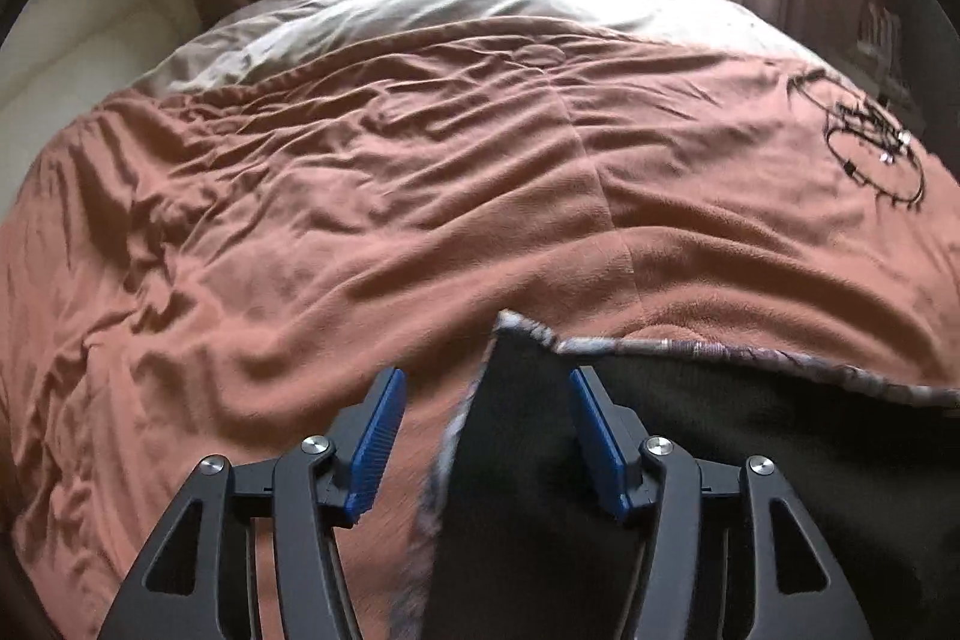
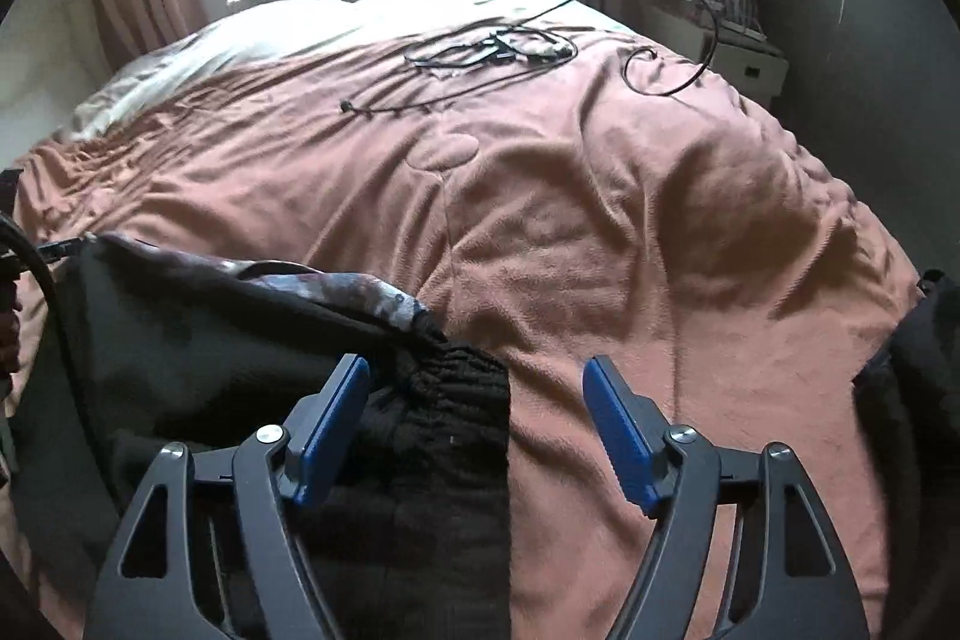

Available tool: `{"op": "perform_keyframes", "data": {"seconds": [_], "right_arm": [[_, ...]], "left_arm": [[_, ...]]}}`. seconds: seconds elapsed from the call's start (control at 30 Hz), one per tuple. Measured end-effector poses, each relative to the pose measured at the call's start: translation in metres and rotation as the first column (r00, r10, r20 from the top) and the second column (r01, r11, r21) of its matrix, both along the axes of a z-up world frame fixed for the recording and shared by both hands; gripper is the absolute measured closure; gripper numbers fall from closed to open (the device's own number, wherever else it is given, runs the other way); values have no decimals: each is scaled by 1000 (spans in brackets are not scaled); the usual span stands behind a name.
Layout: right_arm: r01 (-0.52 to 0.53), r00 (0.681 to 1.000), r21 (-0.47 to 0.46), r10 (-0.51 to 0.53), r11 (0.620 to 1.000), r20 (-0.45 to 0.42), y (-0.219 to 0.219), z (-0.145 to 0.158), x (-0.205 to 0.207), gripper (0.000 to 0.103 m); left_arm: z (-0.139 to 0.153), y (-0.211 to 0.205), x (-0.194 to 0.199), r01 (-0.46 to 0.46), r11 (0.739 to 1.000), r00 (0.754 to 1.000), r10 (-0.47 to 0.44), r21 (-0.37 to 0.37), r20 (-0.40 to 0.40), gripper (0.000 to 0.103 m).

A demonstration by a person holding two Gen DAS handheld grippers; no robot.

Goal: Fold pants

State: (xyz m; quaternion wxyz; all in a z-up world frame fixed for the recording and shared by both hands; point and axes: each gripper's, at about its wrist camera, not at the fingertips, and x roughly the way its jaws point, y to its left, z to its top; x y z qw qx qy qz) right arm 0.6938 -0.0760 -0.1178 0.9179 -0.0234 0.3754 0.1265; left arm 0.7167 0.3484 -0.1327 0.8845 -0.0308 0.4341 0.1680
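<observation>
Our left claw [image 1: 486, 388] and right claw [image 2: 477, 379] gape apart over dark, soft pants [image 2: 198, 340] with ribbed waistband, on the bed's wrinkled fleecy blanket [image 1: 300, 196].

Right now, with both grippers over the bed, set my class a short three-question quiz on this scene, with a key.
1. True or false: the left gripper is shut on the pants.
2. Which part of the pants lies between the fingers of the right gripper? A. a leg cuff B. the gathered waistband C. a pocket
3. Fill in: on the blanket, toward the far end of the bed, lies a tangle of black ____.

Key: 1. False, both grippers are open. 2. B. 3. Cables.
</observation>
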Motion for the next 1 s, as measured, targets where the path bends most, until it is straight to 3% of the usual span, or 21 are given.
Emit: {"op": "perform_keyframes", "data": {"seconds": [0.33,0.63,1.0], "right_arm": [[1,1000,114,1,993,-24,-44,23,-65,31],[19,999,197,-11,980,-43,-56,43,-115,31],[28,999,278,-15,960,-49,-65,41,-166,30]], "left_arm": [[53,0,-75,18,999,999,-16,-43,44,44],[97,-14,-160,46,997,996,-41,-63,85,43],[97,-11,-245,-10,989,994,27,-150,108,41]]}}
